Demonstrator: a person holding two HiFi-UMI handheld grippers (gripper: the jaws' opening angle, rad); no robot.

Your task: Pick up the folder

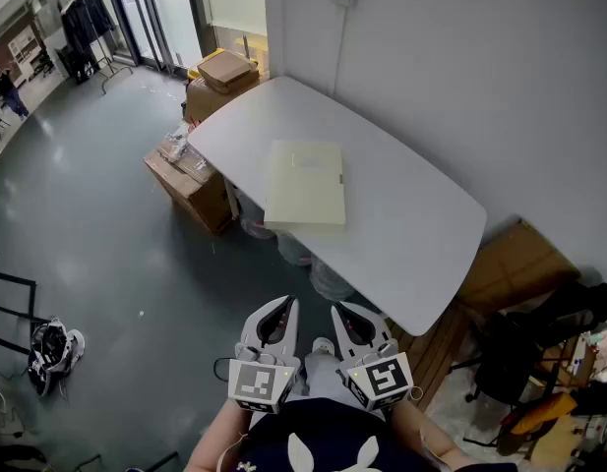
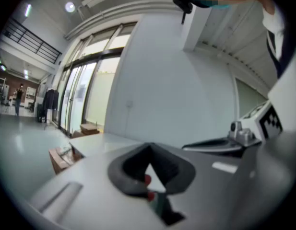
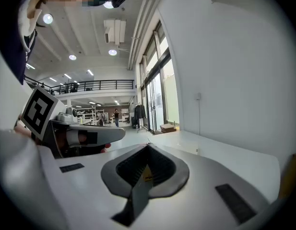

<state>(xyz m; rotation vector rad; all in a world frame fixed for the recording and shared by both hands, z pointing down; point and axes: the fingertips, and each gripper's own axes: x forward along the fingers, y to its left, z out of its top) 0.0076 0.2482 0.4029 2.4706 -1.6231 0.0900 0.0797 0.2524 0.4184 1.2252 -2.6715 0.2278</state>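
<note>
A cream folder [image 1: 305, 183] lies flat on the white table [image 1: 421, 234], overhanging its near-left edge. Both grippers are held close to the person's body, well short of the table. My left gripper [image 1: 285, 305] is shut with nothing between its jaws, which meet at a point in the left gripper view [image 2: 148, 145]. My right gripper [image 1: 338, 311] hangs beside it, also shut and empty [image 3: 148, 145]. Each gripper view shows the other gripper at its side and the table top [image 3: 210, 147] ahead. The folder cannot be made out in either gripper view.
Cardboard boxes [image 1: 193, 180] stand on the floor at the table's left end, with more boxes [image 1: 222, 72] by the glass doors. A brown box [image 1: 515, 264] and dark bags [image 1: 539, 342] sit to the right. A backpack [image 1: 49, 347] lies on the grey floor. A white wall backs the table.
</note>
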